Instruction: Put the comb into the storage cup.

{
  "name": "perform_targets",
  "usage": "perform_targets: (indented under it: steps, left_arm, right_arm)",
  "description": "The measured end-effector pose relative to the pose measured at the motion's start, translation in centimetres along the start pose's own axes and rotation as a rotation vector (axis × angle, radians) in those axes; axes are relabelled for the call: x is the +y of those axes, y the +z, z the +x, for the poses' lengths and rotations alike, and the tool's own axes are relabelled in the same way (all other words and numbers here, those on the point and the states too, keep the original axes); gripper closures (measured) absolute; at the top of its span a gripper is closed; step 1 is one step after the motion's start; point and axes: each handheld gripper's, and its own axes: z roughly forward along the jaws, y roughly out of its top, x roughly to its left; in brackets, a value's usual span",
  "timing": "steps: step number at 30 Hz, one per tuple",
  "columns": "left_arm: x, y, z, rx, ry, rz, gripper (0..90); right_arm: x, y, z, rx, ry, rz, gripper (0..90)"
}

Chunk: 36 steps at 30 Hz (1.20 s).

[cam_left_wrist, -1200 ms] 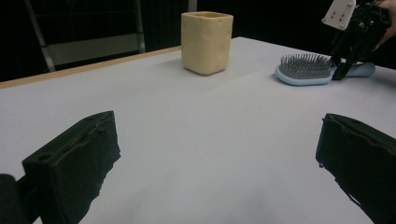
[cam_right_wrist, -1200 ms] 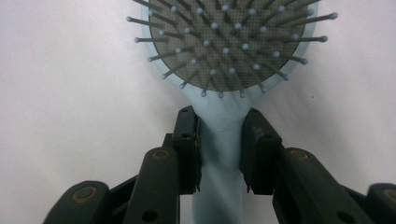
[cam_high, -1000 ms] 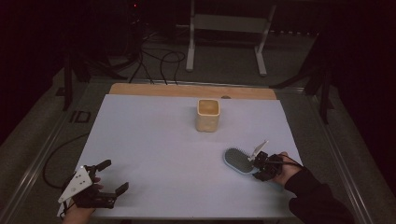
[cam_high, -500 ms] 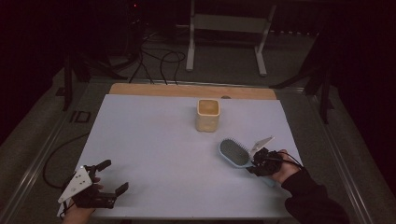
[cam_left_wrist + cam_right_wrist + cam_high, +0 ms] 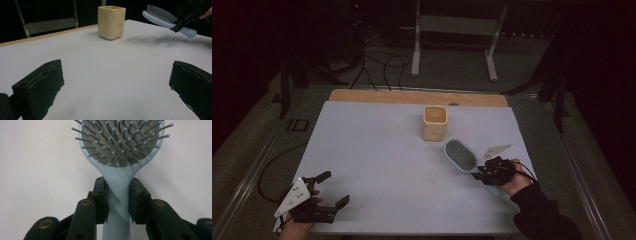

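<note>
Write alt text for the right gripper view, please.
The right gripper clamps the handle of a light blue hairbrush, bristles facing the camera. Behind it lies a plain white table surface.

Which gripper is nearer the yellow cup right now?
Right. The right gripper holds the blue hairbrush just front-right of the yellow cup; the left gripper sits open at the table's near-left corner.

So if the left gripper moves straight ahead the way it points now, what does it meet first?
Probably the cup: it stands almost straight ahead of the open left gripper, with bare table between. The hairbrush in the right gripper hangs off to one side, though depth is hard to judge.
</note>
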Motion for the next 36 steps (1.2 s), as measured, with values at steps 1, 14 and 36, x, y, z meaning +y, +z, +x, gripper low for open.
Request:
perform_targets:
  steps: [1,14,36]
  left_arm:
    - [0.0,0.0,0.0,0.001,0.001,0.000,0.0]
    - [0.0,0.0,0.1,-0.002,-0.003,-0.001,0.0]
    - [-0.1,0.1,0.1,-0.002,-0.009,0.007,0.0]
  right_arm:
    - [0.1,-0.1,0.0,-0.011,0.007,-0.020,70.3]
    - [1.6,-1.0,0.2,-0.071,0.035,-0.150,70.4]
    - [5.6,-2.1,0.8,-0.138,0.017,-0.283,70.4]
